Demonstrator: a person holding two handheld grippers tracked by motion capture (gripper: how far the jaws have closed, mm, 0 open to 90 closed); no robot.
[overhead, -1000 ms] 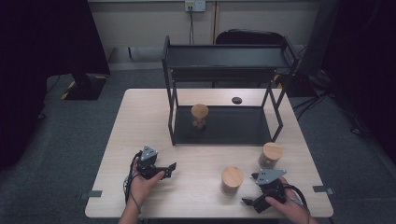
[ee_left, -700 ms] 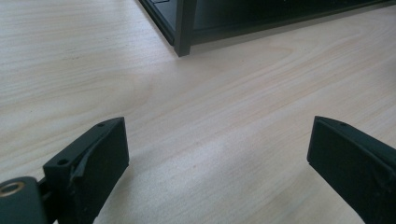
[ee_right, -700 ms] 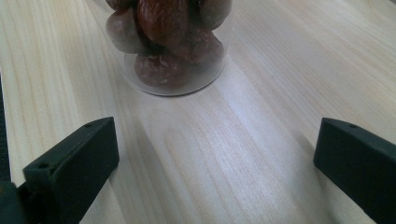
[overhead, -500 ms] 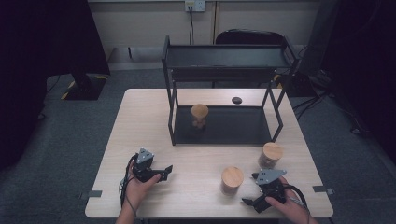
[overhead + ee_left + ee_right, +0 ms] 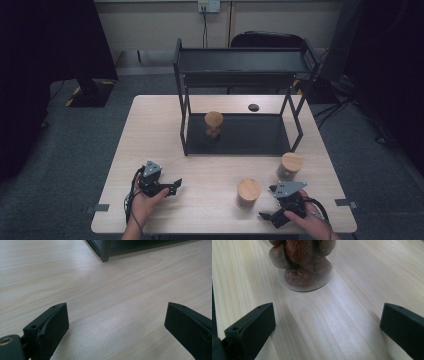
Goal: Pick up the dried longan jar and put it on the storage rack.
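Since earlier, left gripper slid nearer; both it and right gripper gape empty, jar top cropped.

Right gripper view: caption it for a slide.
Open right gripper faces a clear jar of brown dried fruit on the wooden table.

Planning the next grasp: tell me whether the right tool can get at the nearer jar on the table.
Probably yes: the right tool stands open, facing the jar, with bare table between them.

one jar sits inside the rack, apparently; two jars in front, right.
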